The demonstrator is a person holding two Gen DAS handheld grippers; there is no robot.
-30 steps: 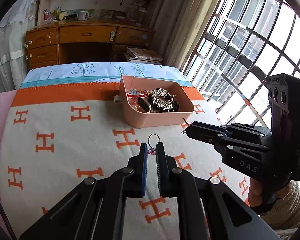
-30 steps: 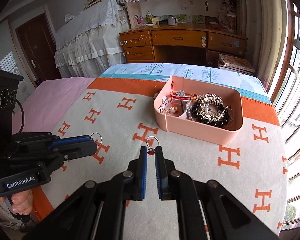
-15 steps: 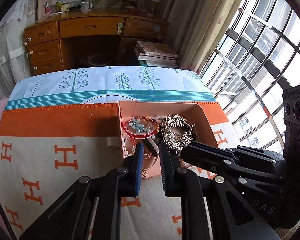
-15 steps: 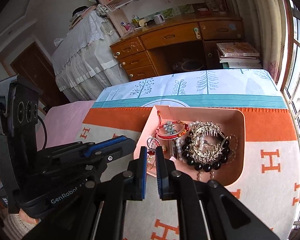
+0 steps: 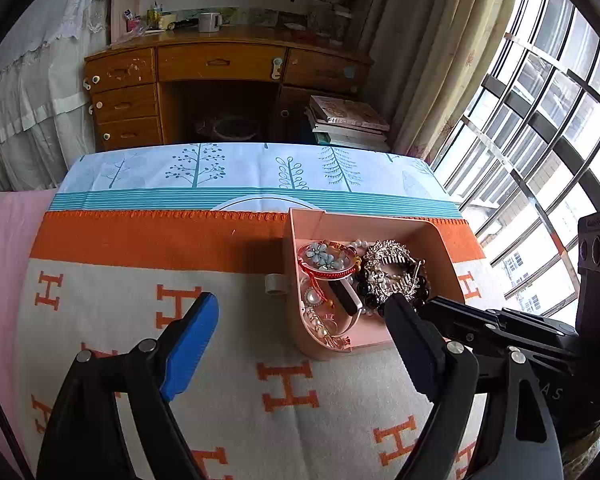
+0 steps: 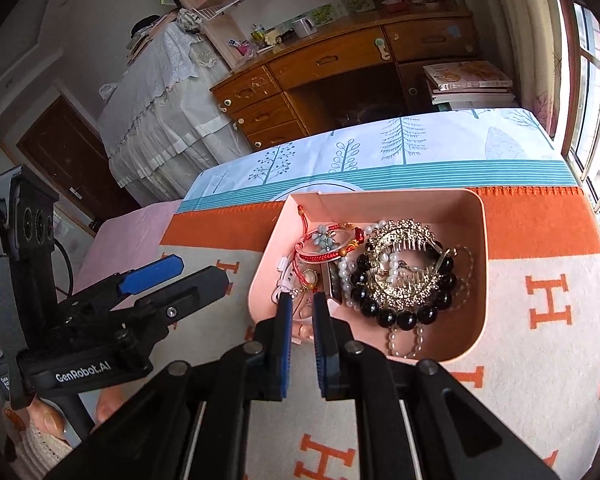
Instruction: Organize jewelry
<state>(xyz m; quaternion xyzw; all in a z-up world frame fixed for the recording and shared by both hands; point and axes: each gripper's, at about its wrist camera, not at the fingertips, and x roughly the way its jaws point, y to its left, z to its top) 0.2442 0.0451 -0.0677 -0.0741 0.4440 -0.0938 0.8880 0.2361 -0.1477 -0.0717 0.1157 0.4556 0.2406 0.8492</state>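
**Now one earring is in the tray, one still to drop**

Just now the left gripper (image 5: 300, 320) has been opening, and its jaws stand wide with nothing between them. A second ago it pinched a small ring-shaped earring over the blanket (image 5: 120, 320); that piece is no longer in its grip, and since the jaws now hang above the near left corner of the tray (image 5: 420, 226), it has most likely dropped in among the other pieces, though it cannot be picked out in the pile for certain. That would finish this hand's share of the step.

To the right, the right gripper (image 6: 302, 300) has come forward from the open blanket to the tray's near edge. Its jaws are nearly together, and a thin loop of wire seems to sit between the pads; the earring it carried a second ago appears to be still held, but it is too small to be sure. Judged from this, its release is the next thing due.

The tray is pink, with rounded corners, and lies on the orange band of the blanket. Inside, from left to right: a red cord bracelet (image 6: 328, 240) with pale flowers, pearl strands (image 6: 346, 280), and a gold comb (image 6: 404, 256) resting on a black bead bracelet (image 6: 404, 316).
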